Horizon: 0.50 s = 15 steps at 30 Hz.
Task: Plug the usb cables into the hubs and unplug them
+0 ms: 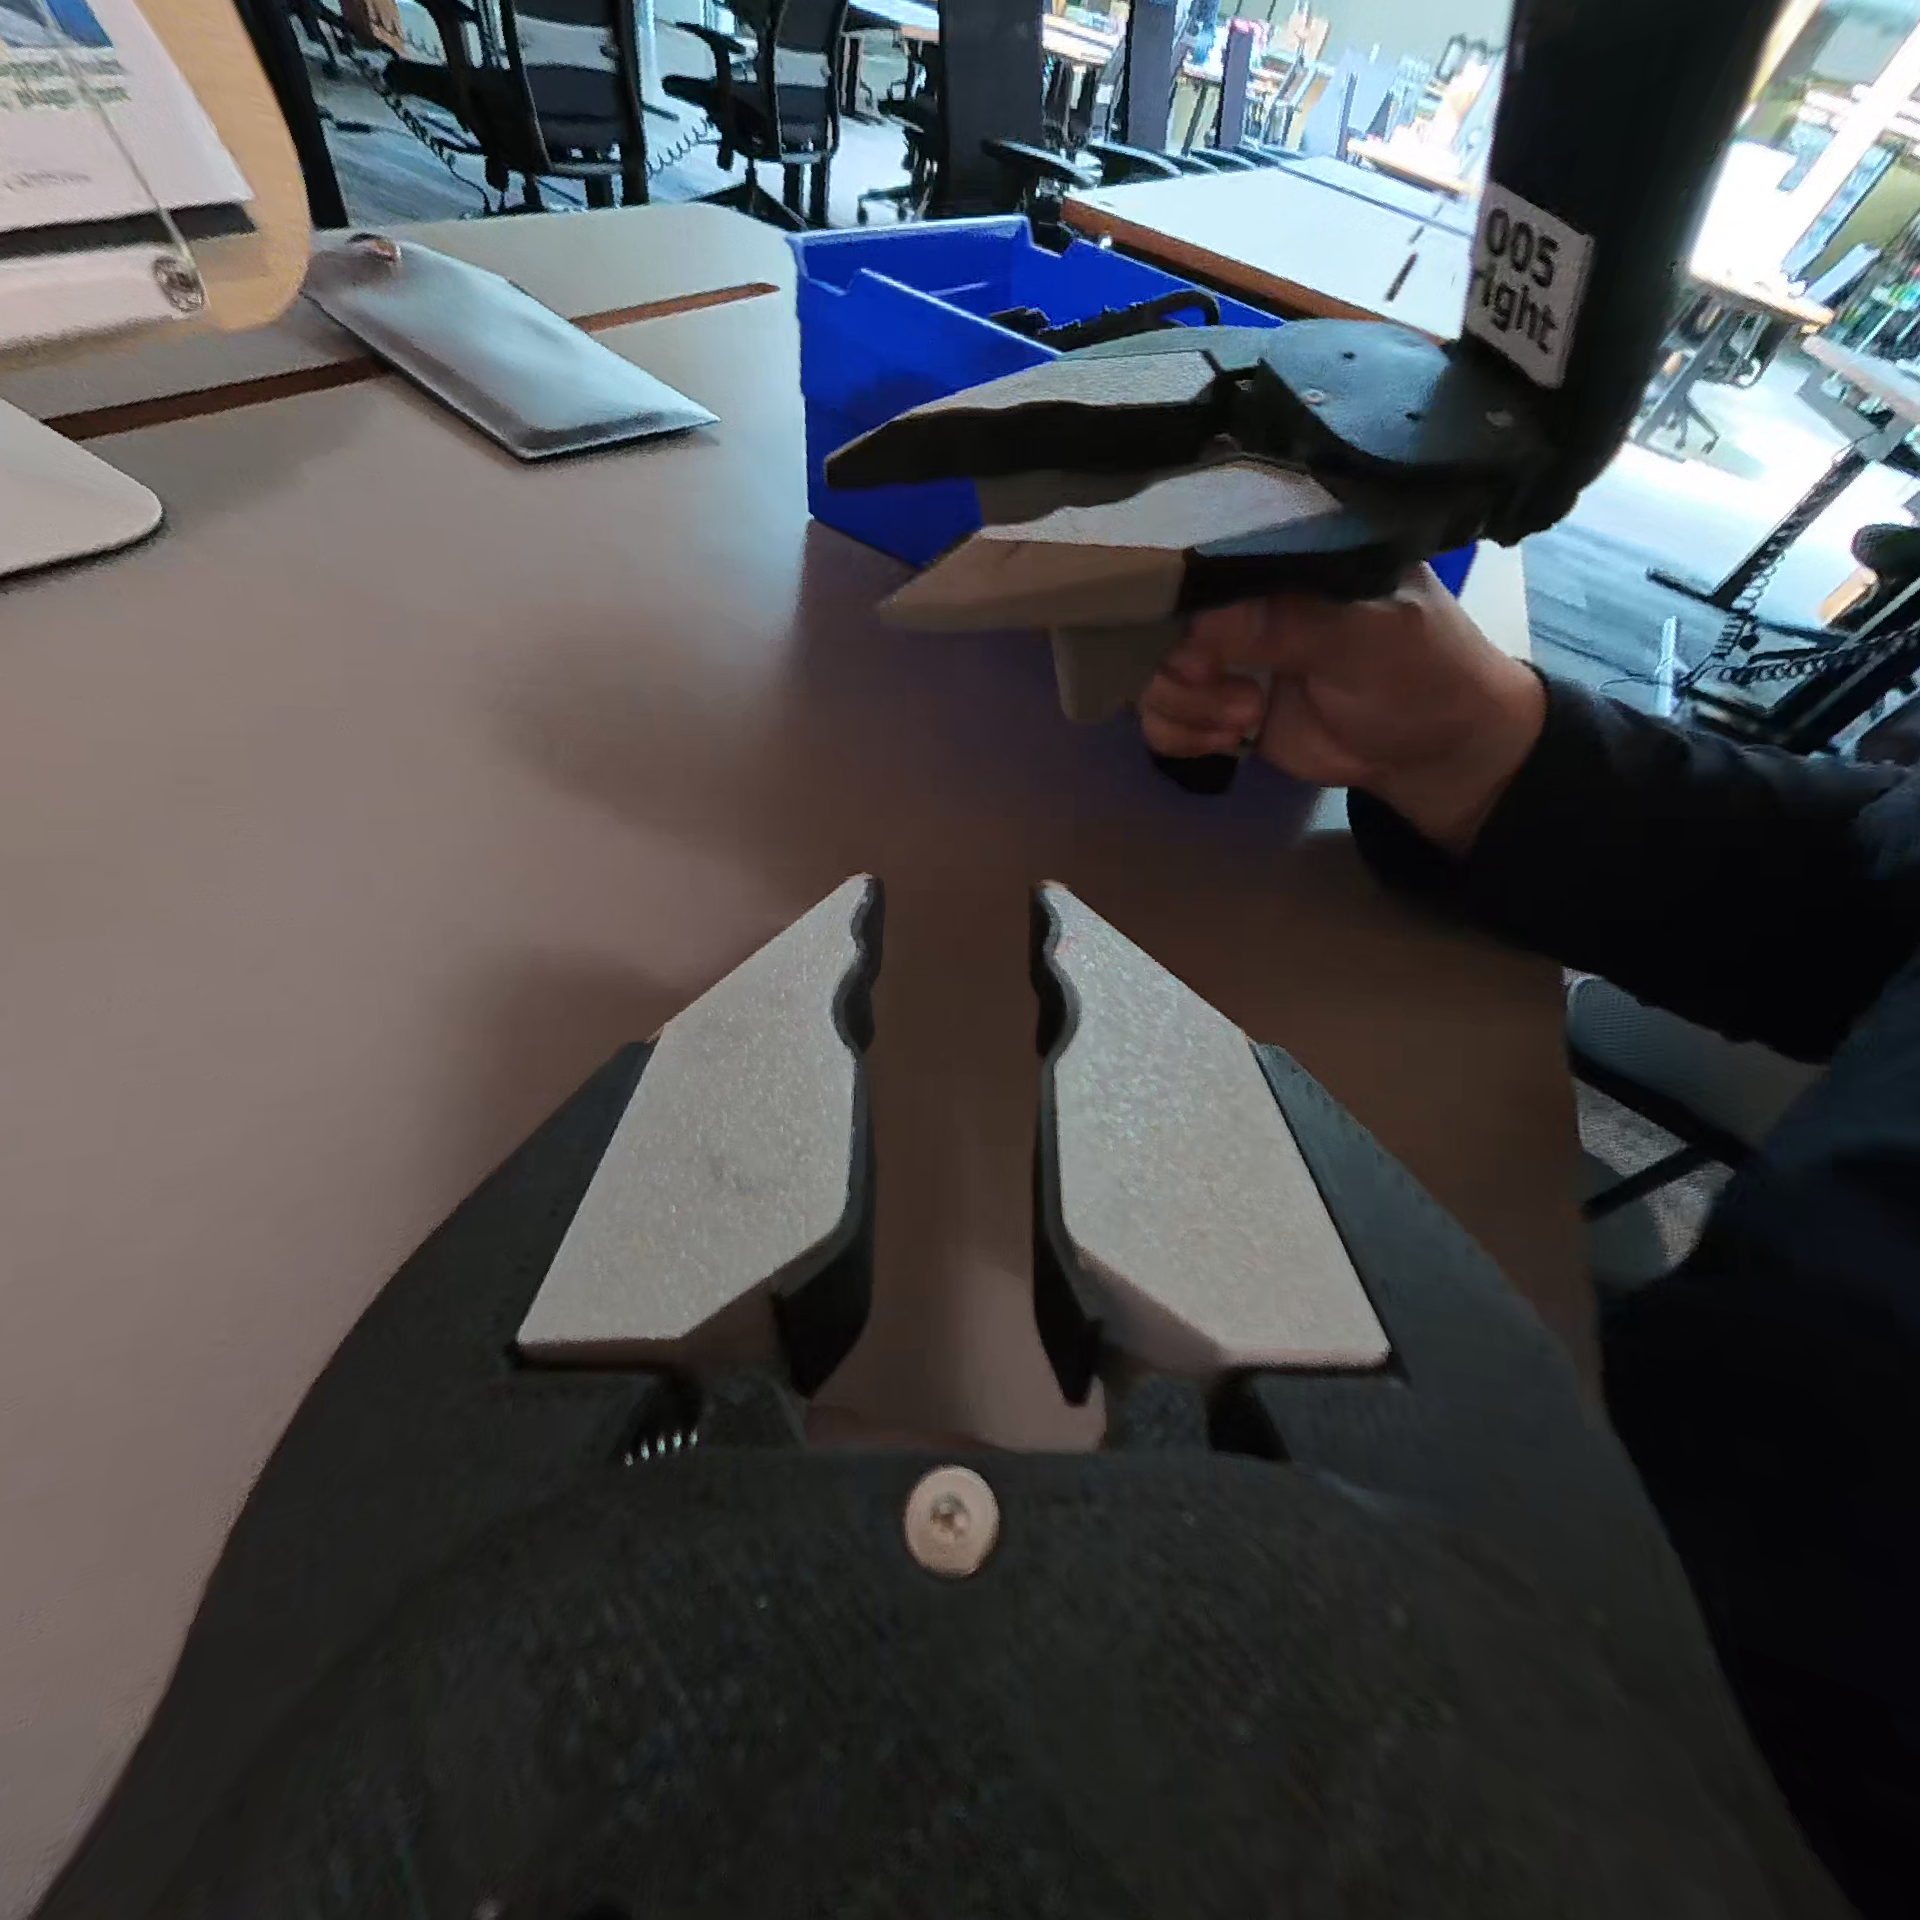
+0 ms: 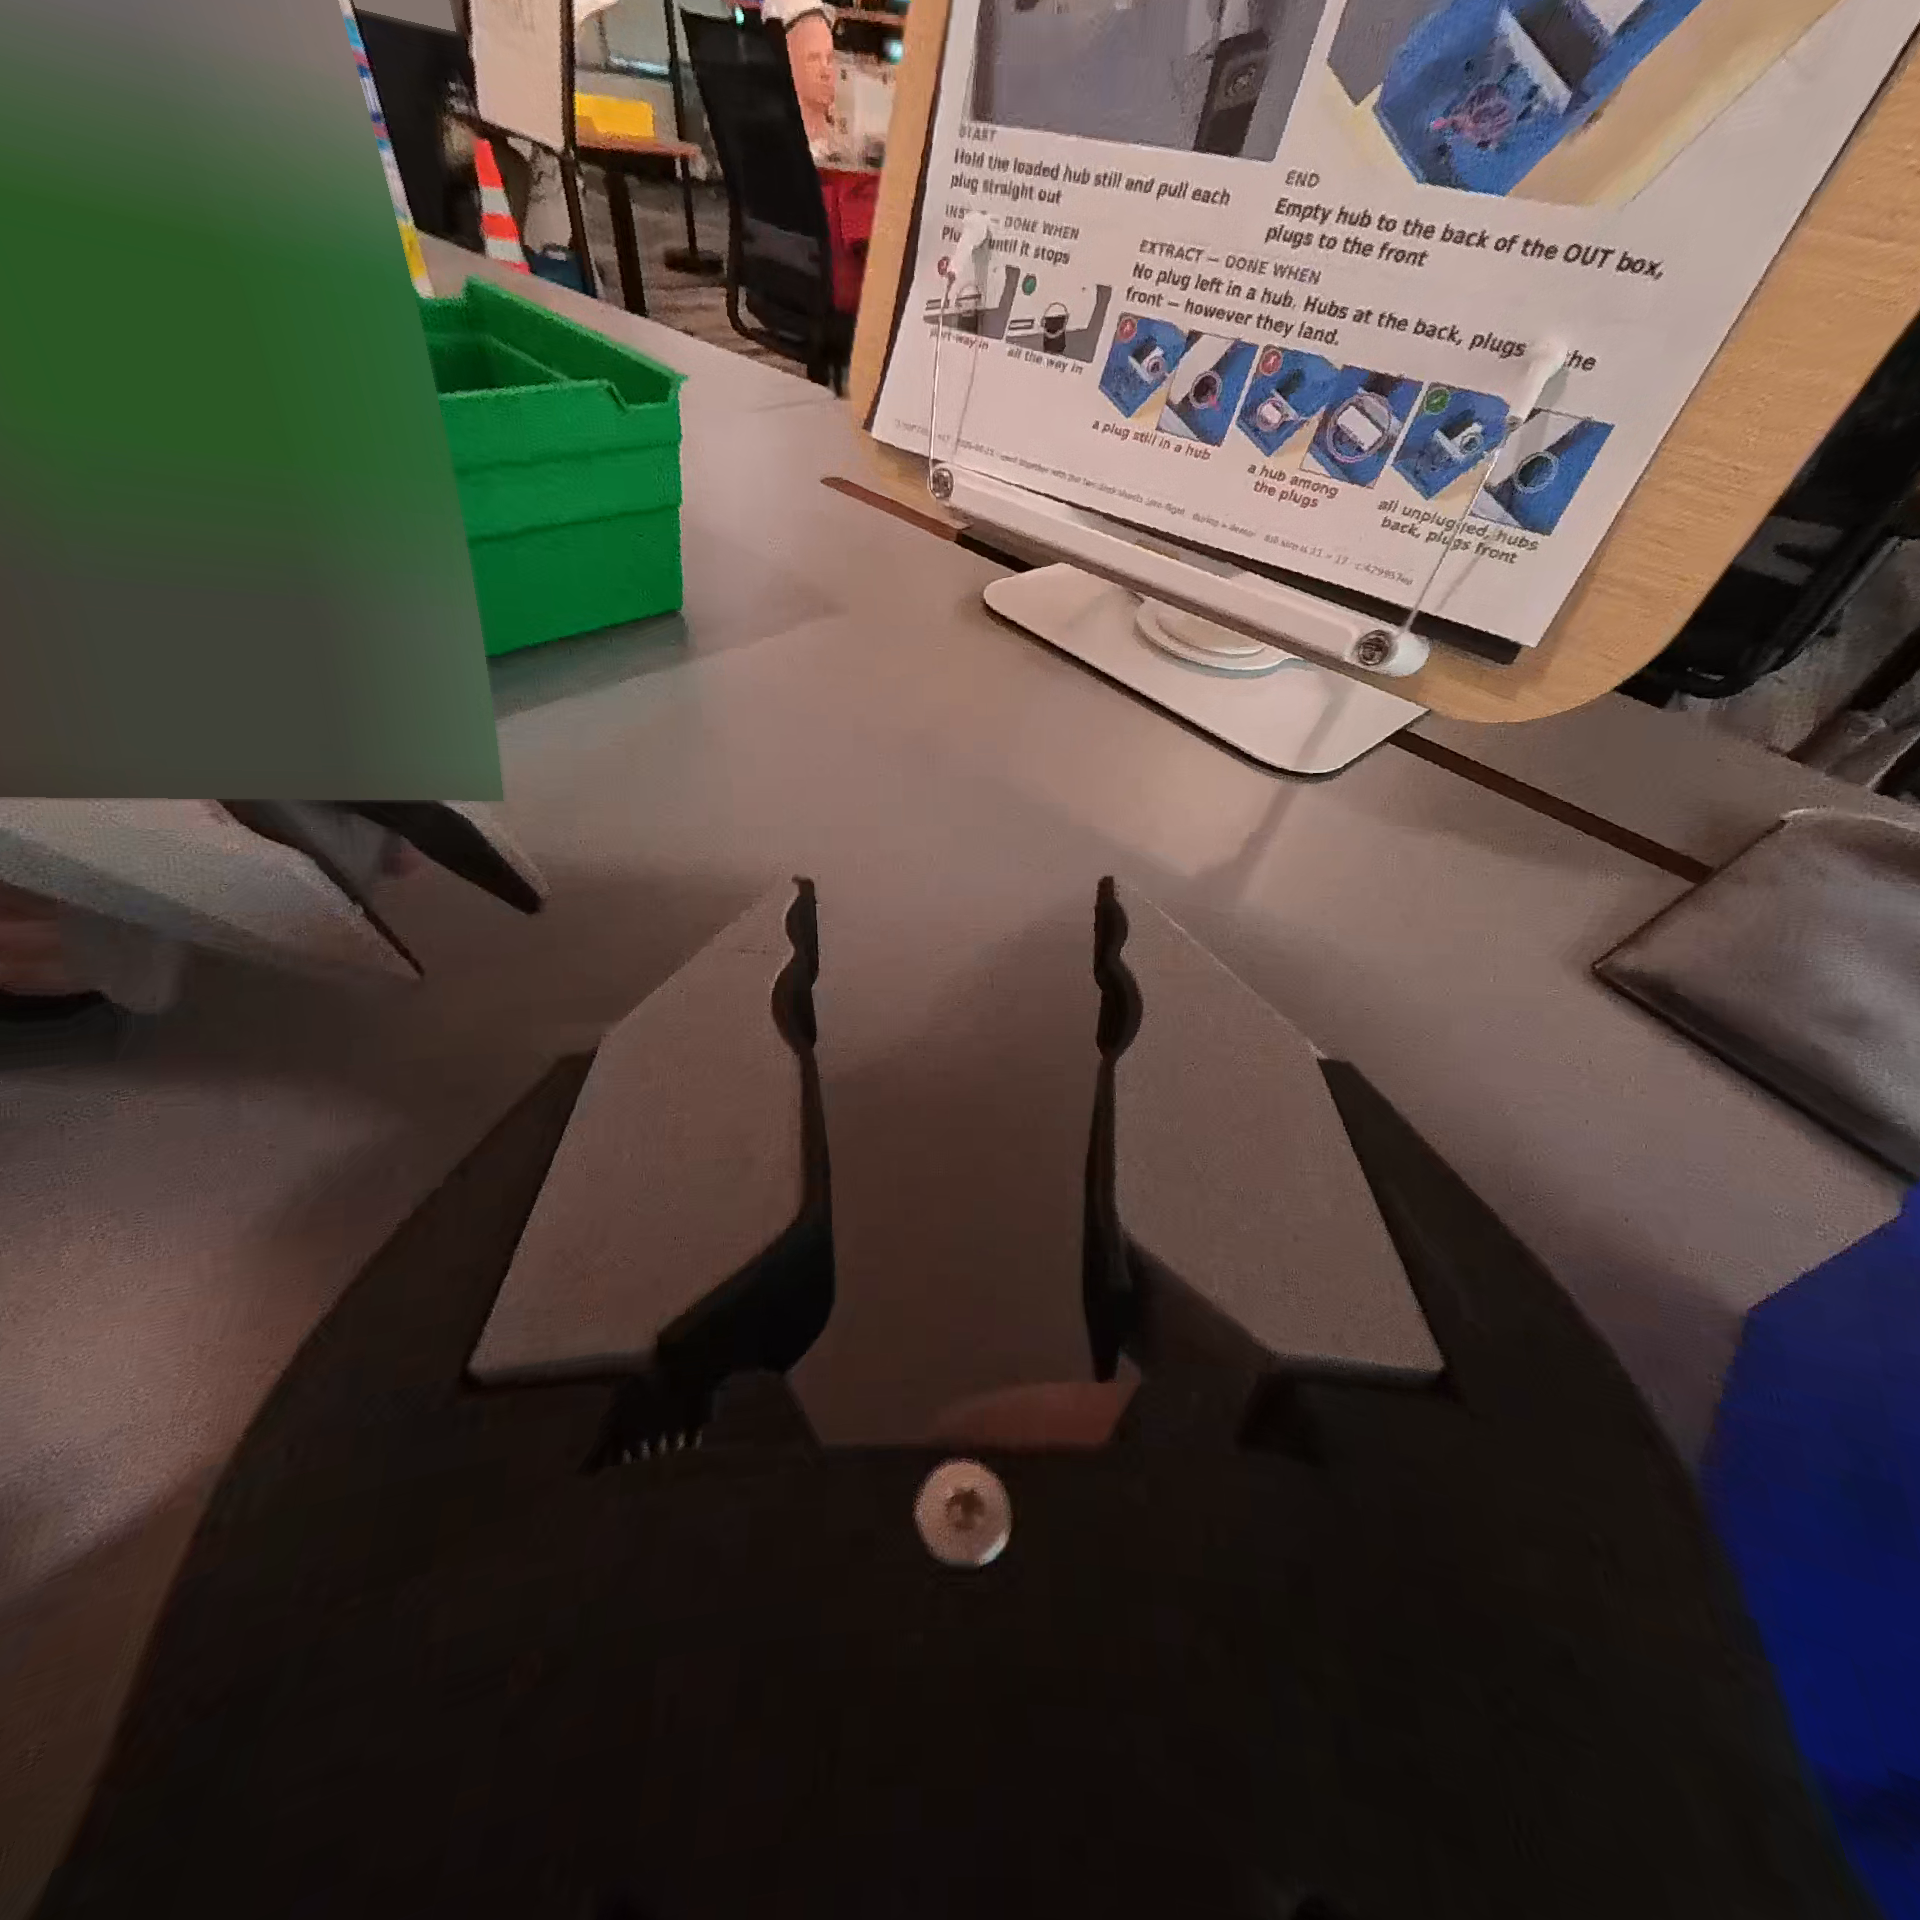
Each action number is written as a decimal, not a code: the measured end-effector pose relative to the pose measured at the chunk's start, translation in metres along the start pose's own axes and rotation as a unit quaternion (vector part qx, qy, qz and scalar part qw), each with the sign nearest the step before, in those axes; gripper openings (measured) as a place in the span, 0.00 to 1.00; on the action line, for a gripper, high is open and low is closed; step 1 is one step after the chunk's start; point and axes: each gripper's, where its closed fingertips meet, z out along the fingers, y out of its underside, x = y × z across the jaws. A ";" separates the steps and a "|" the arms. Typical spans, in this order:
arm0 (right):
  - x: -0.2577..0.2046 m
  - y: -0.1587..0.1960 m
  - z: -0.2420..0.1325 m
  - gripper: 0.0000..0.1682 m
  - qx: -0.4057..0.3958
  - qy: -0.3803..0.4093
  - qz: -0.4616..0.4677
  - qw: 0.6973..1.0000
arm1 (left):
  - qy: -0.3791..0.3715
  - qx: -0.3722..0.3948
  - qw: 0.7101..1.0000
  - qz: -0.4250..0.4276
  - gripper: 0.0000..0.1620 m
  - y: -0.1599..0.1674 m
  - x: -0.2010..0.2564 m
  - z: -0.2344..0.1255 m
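Observation:
My left gripper [image 1: 956, 904] is open and empty, held just above the brown-grey table [image 1: 416, 831]. My right gripper [image 2: 954, 904] is also open and empty above the table. In the left wrist view the right gripper [image 1: 883, 540] shows at the upper right, held by a hand [image 1: 1351, 707], pointing left in front of a blue bin [image 1: 894, 312]. In the right wrist view the left gripper's fingers [image 2: 260, 904] show at the left edge. Neither gripper touches anything.
The blue bin has a divider and dark parts in it; its corner shows in the right wrist view [image 2: 1829, 1507]. A green bin [image 2: 561, 468] stands far left. A printed sheet on a wooden board stand [image 2: 1247, 343] and a silver pouch [image 1: 499, 353] lie beyond.

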 end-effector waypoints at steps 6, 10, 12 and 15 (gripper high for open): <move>0.015 0.020 0.007 0.35 -0.049 0.052 -0.054 0.996 | 0.041 -0.024 0.998 -0.036 0.17 0.009 0.005 0.008; 0.011 0.023 0.010 0.41 -0.058 0.043 -0.040 0.997 | 0.042 -0.017 0.999 -0.004 0.17 0.003 0.015 0.010; 0.007 0.020 0.010 0.45 -0.053 0.042 -0.038 0.997 | 0.040 -0.028 0.999 0.019 0.17 0.007 0.021 0.012; -0.005 0.014 0.011 0.44 -0.039 0.037 -0.047 0.997 | 0.005 -0.045 0.995 0.094 0.18 0.014 0.019 0.015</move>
